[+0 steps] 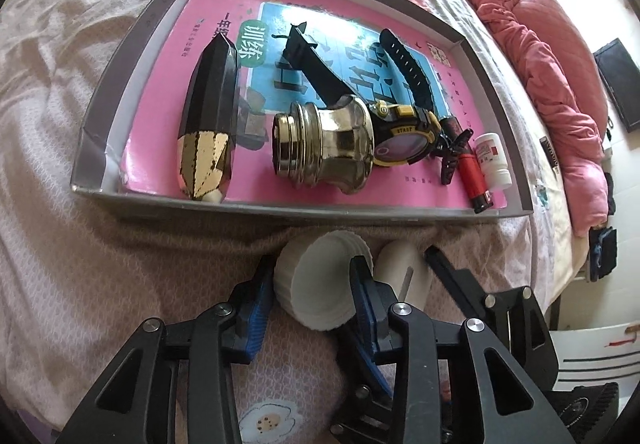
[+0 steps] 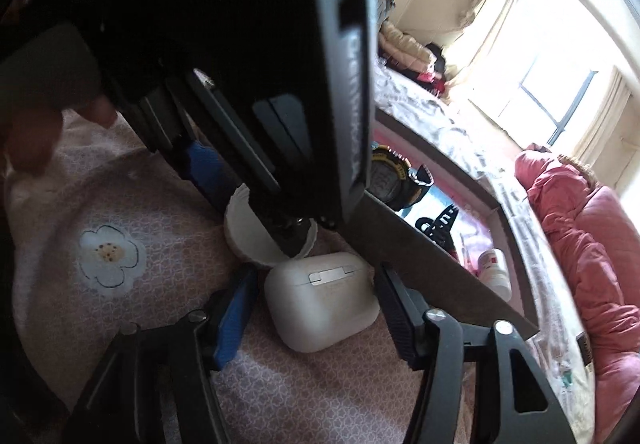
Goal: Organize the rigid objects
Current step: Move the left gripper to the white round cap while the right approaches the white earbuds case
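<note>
So we've got both grippers down on the bed (image 1: 80, 264), right in front of the near wall of the grey box lid (image 1: 280, 209) that's serving as our tray. The left gripper (image 1: 314, 286) has its jaws around the white ribbed cap (image 1: 320, 284); the blue pads (image 1: 258, 308) sit right at its sides and it looks pinched between them, though on the left side we can't quite tell if the pad is pressing or just touching. The cap lies on its side on the pink bedsheet, open mouth facing the camera, just short of the box lid's front wall. Next to it, on the right, is the white earbud case (image 2: 320, 304), and the right gripper (image 2: 316, 292) has its jaws spread on either side of it with visible gaps, so nothing is clamped there. From the right wrist view the case sits on the sheet, touching or nearly touching the cap behind it, with the box lid's corner just to its right. Inside the box lid, on a pink book (image 1: 168, 91), we've got a black and gold faceted piece (image 1: 212, 115), a shiny gold metal part (image 1: 324, 151), a yellow and black watch (image 1: 404, 139), a red lighter (image 1: 474, 179) and a small white bottle (image 1: 494, 159) at the right end.
</note>
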Action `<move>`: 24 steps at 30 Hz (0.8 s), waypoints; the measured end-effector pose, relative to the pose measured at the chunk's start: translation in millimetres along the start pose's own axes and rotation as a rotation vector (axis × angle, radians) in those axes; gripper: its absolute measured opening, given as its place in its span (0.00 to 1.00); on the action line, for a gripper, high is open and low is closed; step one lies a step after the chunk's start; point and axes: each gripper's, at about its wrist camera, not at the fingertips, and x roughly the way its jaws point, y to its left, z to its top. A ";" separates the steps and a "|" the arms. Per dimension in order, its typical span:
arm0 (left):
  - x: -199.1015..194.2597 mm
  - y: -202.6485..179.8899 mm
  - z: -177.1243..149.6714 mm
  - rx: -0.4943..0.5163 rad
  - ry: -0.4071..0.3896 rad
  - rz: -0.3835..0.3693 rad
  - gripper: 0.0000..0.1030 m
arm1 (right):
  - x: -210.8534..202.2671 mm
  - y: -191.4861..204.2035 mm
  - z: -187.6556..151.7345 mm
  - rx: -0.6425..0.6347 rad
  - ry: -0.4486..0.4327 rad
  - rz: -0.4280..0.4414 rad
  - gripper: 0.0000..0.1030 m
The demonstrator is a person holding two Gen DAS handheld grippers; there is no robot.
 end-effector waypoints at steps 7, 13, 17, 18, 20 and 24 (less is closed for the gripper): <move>2.2 4.0 5.1 -0.018 -0.007 -0.015 0.31 | -4.0 -9.2 -1.3 -0.022 0.026 -0.014 0.40; 2.6 7.4 4.8 -0.028 -0.013 -0.028 0.28 | 2.9 -9.2 -5.6 -0.065 0.052 -0.077 0.40; 3.5 9.2 4.5 -0.029 -0.008 -0.035 0.28 | 7.1 6.8 -7.7 -0.139 0.041 -0.118 0.40; 4.0 9.8 4.5 -0.029 -0.004 -0.038 0.28 | 8.6 8.3 -8.2 -0.148 0.042 -0.127 0.41; 4.2 9.5 4.2 -0.017 0.000 -0.037 0.28 | 4.6 8.0 -8.1 -0.127 0.050 -0.119 0.41; 4.6 2.8 2.6 0.025 -0.005 -0.010 0.28 | 2.7 -12.8 -7.7 0.069 0.080 -0.051 0.47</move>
